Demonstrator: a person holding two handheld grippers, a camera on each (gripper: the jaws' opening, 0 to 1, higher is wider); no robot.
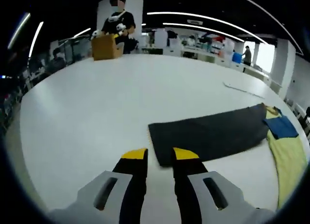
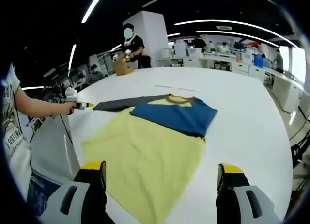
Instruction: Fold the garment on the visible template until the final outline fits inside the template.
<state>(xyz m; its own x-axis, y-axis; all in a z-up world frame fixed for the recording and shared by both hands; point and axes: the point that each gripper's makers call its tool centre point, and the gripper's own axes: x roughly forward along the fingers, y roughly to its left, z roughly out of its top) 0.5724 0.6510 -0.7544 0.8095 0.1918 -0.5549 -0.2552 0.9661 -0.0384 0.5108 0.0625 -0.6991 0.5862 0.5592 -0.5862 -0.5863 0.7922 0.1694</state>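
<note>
Garment [image 2: 145,151] lies flat on the white table [image 2: 242,122]: yellow body, blue sleeve [image 2: 177,116] folded in across the chest, grey sleeve [image 2: 131,103] stretched straight out toward 10 o'clock in the right gripper view; collar at 12 o'clock. No template outline can be made out on the table; cannot say whether the shirt sits on it.

Left gripper [image 1: 160,156]: jaws a narrow gap apart, nothing between them; tips at the near end of the grey sleeve [image 1: 208,134], which runs off toward 2 o'clock in the left gripper view; whether the tips touch the cloth cannot be told. In the right gripper view the left gripper [image 2: 82,105] sits in the person's hand [image 2: 68,107] at the sleeve tip.

Right gripper [image 2: 162,170]: jaws wide apart, released, straddling the yellow hem at 6 o'clock; holding nothing.

Judgement: the grey sleeve is the next fold, inward over the body.

Risks:
- jaws close on table and not cloth, since the sleeve lies flat and thin; pinch comes away empty;
- sleeve pulled along its length rather than lifted; the whole shirt drags and shifts off its place;
- fold lands skewed, sleeve end overhanging the body edge; outline stays too wide;
- blue sleeve flips open if the shirt is tugged;
- right gripper free, so nothing pins the hem; body can slide or wrinkle;
- shirt lies near the table edge by the person; a drag toward it risks cloth over the side.
</note>
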